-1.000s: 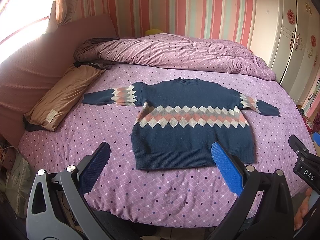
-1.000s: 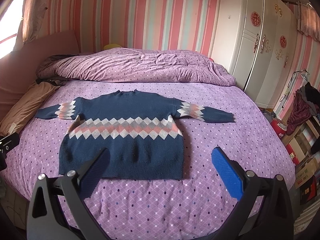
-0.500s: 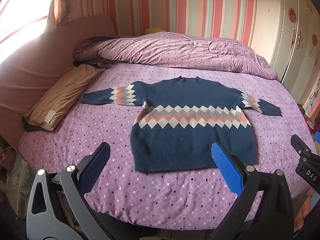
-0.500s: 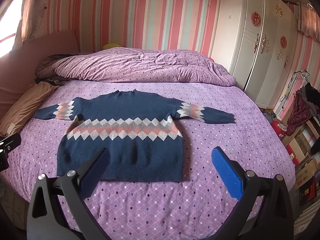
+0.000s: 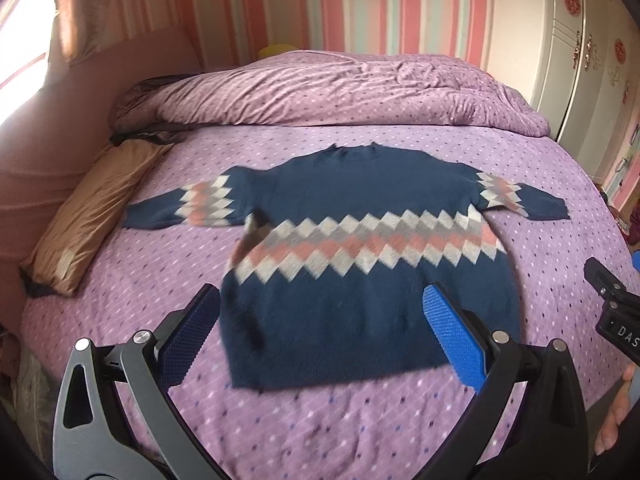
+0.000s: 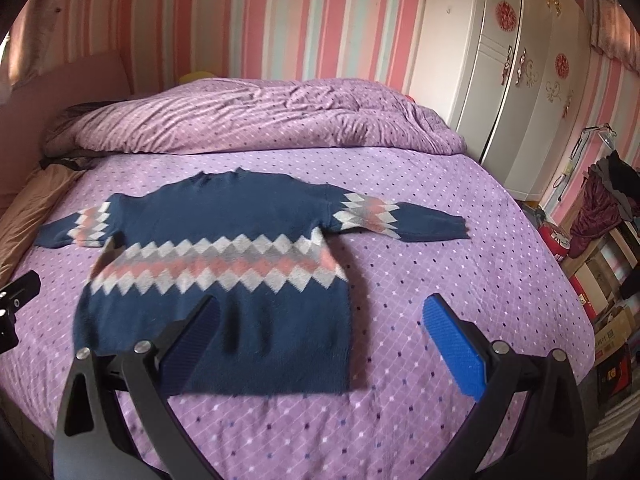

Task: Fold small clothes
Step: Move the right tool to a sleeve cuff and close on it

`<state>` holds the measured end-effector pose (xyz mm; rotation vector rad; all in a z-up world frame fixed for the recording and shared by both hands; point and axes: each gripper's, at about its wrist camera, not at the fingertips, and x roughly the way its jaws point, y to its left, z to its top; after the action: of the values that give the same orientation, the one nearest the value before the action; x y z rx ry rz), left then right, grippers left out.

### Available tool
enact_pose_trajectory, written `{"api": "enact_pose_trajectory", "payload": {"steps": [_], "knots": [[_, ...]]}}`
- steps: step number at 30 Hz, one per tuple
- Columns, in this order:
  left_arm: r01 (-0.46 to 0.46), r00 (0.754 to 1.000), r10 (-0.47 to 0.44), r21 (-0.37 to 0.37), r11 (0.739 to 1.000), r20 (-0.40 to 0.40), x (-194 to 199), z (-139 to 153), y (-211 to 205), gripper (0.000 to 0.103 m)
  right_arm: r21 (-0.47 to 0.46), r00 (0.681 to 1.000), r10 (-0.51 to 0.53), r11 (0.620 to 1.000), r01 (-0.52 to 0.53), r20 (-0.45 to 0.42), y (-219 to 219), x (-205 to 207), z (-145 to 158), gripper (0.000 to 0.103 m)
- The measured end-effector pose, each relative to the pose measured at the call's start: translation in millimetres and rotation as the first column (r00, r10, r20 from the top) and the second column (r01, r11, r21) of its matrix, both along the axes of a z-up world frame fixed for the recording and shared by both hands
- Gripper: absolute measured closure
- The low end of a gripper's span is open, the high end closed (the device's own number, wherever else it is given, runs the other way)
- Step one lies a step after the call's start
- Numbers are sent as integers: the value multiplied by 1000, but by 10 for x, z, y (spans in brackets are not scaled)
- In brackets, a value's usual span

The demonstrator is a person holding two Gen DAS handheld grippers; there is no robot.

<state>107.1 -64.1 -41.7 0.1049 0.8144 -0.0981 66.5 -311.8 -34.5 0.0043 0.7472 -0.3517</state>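
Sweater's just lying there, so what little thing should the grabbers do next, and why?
Probably lower the left gripper to a bottom corner of the sweater. It lies spread flat on the bed, sleeves out, unfolded, and both the left and the right gripper hang open and empty.

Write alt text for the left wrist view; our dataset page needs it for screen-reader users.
A navy sweater with a diamond band lies flat, sleeves spread, on a purple dotted bedspread. The open left gripper hangs over its hem, holding nothing. A tan pillow lies at left.
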Motion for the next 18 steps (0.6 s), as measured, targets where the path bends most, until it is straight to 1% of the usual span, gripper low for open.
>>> {"api": "enact_pose_trajectory", "payload": {"steps": [6, 9, 11, 14, 18], "knots": [[31, 999, -31, 10, 999, 11, 474, -182, -327, 3, -3, 999, -30, 1000, 30, 30, -231, 379, -134, 1], [50, 999, -51, 22, 998, 16, 736, -301, -517, 3, -5, 999, -38, 999, 39, 38, -365, 596, -266, 1], [56, 998, -56, 29, 998, 17, 902, -367, -645, 3, -2, 999, -43, 999, 43, 26, -478, 768, -365, 1], [81, 997, -81, -2, 997, 13, 1151, -392, -835, 3, 4, 998, -60, 998, 60, 32, -688, 975, -449, 1], [105, 994, -105, 7, 994, -16, 1498, -343, -1145, 3, 5, 994, -106, 994, 106, 3, -1055, 1257, -451, 1]]}}
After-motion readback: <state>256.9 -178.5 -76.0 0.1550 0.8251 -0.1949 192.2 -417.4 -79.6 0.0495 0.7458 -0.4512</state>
